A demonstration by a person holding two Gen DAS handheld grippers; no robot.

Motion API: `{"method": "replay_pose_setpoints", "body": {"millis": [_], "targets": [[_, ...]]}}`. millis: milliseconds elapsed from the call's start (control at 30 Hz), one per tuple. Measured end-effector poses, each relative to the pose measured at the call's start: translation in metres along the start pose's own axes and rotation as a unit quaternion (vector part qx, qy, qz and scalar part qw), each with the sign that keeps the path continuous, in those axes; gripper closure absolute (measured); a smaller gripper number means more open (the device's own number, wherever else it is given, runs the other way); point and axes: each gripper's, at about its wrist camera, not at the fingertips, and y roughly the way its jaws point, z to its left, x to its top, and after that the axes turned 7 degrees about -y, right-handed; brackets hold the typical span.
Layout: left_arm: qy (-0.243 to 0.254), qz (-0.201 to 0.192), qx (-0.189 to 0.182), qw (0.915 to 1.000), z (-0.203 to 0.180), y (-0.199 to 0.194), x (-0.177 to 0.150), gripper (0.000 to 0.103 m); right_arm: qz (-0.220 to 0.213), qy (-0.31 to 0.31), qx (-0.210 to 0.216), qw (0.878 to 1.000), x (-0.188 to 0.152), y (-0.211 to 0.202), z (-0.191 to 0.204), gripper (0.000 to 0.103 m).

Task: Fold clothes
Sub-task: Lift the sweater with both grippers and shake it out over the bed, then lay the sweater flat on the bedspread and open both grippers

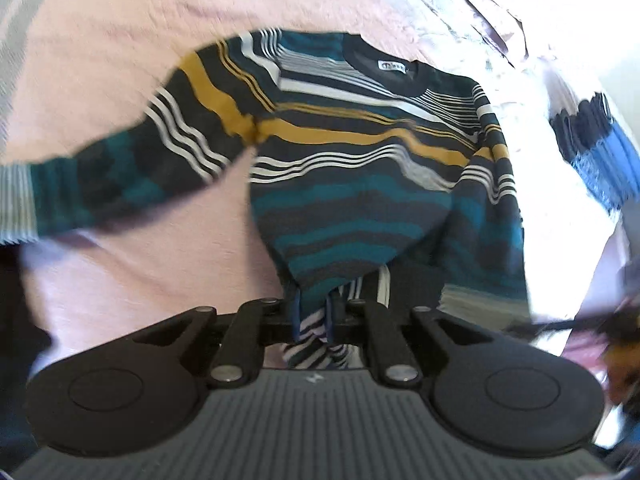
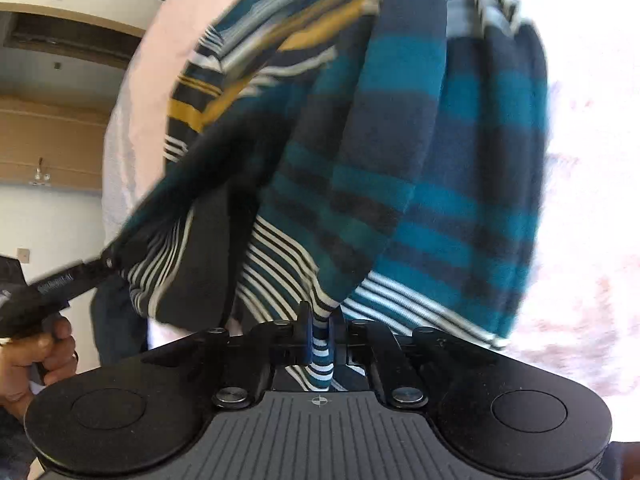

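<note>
A sweater (image 1: 360,168) striped in teal, navy, mustard and white lies face up on a pink sheet (image 1: 120,40), collar at the far end and one sleeve (image 1: 120,176) stretched to the left. My left gripper (image 1: 314,308) is shut on the sweater's white-striped hem, which bunches up between its fingers. In the right wrist view the sweater (image 2: 400,160) hangs in folds close to the camera. My right gripper (image 2: 319,320) is shut on another part of the striped hem. The left gripper (image 2: 106,264) shows there too, clamped on the hem's edge and held by a hand (image 2: 36,356).
A second garment (image 1: 592,152), blue and navy, lies on the sheet at the right. Crumpled pale fabric (image 1: 480,8) sits at the far right of the bed. A room wall with wooden panelling (image 2: 48,132) lies beyond the bed's left edge.
</note>
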Motion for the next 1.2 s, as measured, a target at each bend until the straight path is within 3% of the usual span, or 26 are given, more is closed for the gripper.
{"method": "replay_pose_setpoints", "body": {"millis": [100, 200, 267, 400, 467, 533, 600, 667, 767, 833, 900, 967, 1100, 1167, 1200], "targets": [[0.022, -0.008, 0.009, 0.9997, -0.004, -0.009, 0.0, 0.095, -0.037, -0.054, -0.046, 0.997, 0.024, -0.063, 0.001, 0.098], [0.042, -0.014, 0.019, 0.9989, -0.011, -0.016, 0.002, 0.095, -0.104, -0.092, -0.146, 0.979, 0.064, -0.148, -0.022, 0.098], [0.046, -0.014, 0.03, 0.9984, -0.017, -0.011, 0.001, 0.095, -0.143, -0.117, -0.236, 0.954, 0.095, -0.199, -0.041, 0.098], [0.051, 0.001, 0.05, 0.9974, -0.032, 0.002, -0.002, 0.095, -0.208, -0.13, -0.388, 0.888, 0.138, -0.265, -0.083, 0.098], [0.053, 0.008, 0.061, 0.9967, -0.04, 0.008, -0.004, 0.095, -0.202, -0.119, -0.423, 0.875, 0.145, -0.266, -0.101, 0.089], [0.05, 0.01, 0.075, 0.9959, -0.046, 0.01, -0.006, 0.095, -0.185, -0.118, -0.444, 0.869, 0.146, -0.259, -0.115, 0.058], [0.049, 0.012, 0.086, 0.995, -0.05, 0.012, -0.008, 0.095, -0.189, -0.136, -0.405, 0.884, 0.124, -0.243, -0.114, 0.045], [0.05, 0.017, 0.093, 0.9942, -0.053, 0.013, -0.009, 0.094, -0.162, -0.134, -0.348, 0.914, 0.096, -0.217, -0.114, 0.043], [0.058, 0.024, 0.101, 0.9929, -0.055, 0.014, -0.011, 0.094, -0.101, -0.086, -0.201, 0.971, 0.044, -0.158, -0.111, 0.043], [0.07, 0.031, 0.097, 0.9923, -0.053, 0.016, -0.009, 0.094, -0.057, -0.067, -0.107, 0.99, 0.004, -0.113, -0.096, 0.043], [0.079, 0.039, 0.091, 0.992, -0.048, 0.019, -0.006, 0.094, -0.015, -0.049, -0.017, 0.999, -0.035, -0.07, -0.081, 0.043], [0.09, 0.049, 0.082, 0.9914, -0.04, 0.025, -0.004, 0.093, 0.007, -0.038, 0.026, 0.999, -0.068, -0.035, -0.064, 0.043], [0.094, 0.077, 0.057, 0.9909, -0.019, 0.032, -0.002, 0.085, 0.012, -0.008, 0.039, 0.999, -0.114, 0.018, -0.041, 0.043], [0.098, 0.091, 0.052, 0.9896, -0.009, 0.035, -0.006, 0.067, -0.004, 0.018, 0.037, 0.999, -0.125, 0.033, -0.034, 0.043], [0.099, 0.099, 0.051, 0.9888, -0.005, 0.037, -0.01, 0.064, -0.015, 0.033, 0.039, 0.999, -0.128, 0.038, -0.031, 0.043]]}}
